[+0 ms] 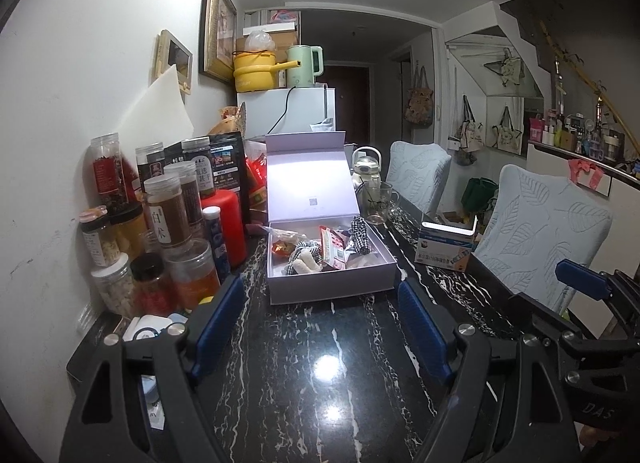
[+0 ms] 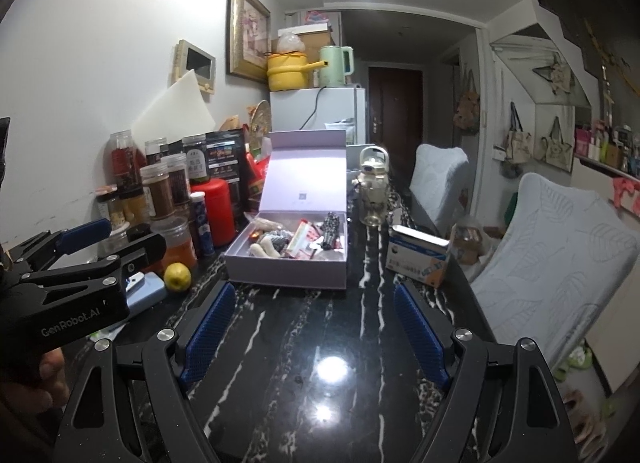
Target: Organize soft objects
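Note:
A pale lilac box [image 1: 332, 287] [image 2: 286, 275] with its lid standing open sits on the black marble table [image 1: 340, 391] [image 2: 304, 343]. Inside lie a black-and-white checked fabric piece [image 1: 360, 237] [image 2: 332, 229], a white fluffy piece [image 1: 304, 263] [image 2: 266, 249] and red-and-white packets [image 1: 334, 249] [image 2: 300, 241]. My left gripper [image 1: 320, 291] [image 2: 120, 239] is open just short of the box's front wall, with nothing between its blue pads. My right gripper [image 2: 314, 291] [image 1: 592, 303] is open beside it on the right, also holding nothing.
Several jars [image 1: 172, 215] [image 2: 164, 191] and a red canister [image 1: 226, 223] crowd the table's left side by the wall. A lemon [image 2: 178, 277] lies near them. To the box's right are a blue-and-white carton [image 1: 446, 247] [image 2: 420, 259], a glass mug [image 1: 378, 203] and covered chairs [image 1: 540, 231] [image 2: 560, 247].

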Available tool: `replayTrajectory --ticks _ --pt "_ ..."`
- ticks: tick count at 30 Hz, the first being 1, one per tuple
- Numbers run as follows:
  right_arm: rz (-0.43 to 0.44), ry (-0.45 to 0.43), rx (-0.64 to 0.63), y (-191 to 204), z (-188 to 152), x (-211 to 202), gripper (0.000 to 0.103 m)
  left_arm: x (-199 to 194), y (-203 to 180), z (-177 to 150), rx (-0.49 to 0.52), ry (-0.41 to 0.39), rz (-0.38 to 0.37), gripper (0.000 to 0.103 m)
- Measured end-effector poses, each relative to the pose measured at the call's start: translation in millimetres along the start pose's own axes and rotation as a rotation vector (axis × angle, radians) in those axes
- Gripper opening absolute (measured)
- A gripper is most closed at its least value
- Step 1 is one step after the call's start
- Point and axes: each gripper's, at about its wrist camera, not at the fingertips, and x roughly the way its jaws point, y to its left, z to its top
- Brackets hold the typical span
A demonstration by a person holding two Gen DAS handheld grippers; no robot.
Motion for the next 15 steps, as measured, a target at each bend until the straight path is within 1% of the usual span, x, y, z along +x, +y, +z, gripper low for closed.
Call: replayTrajectory --ticks 12,15 --pt "-0.007 0.012 -0.006 -0.3 -4.4 -0.9 0.083 -1.6 -1.4 -5.8 0.0 0.02 0.007 0.079" --pt "-0.008 0.013 -0.005 0.0 -4.5 -0.8 0.083 -0.5 -2.3 -7.2 -0.002 0.031 -0.004 0.079"
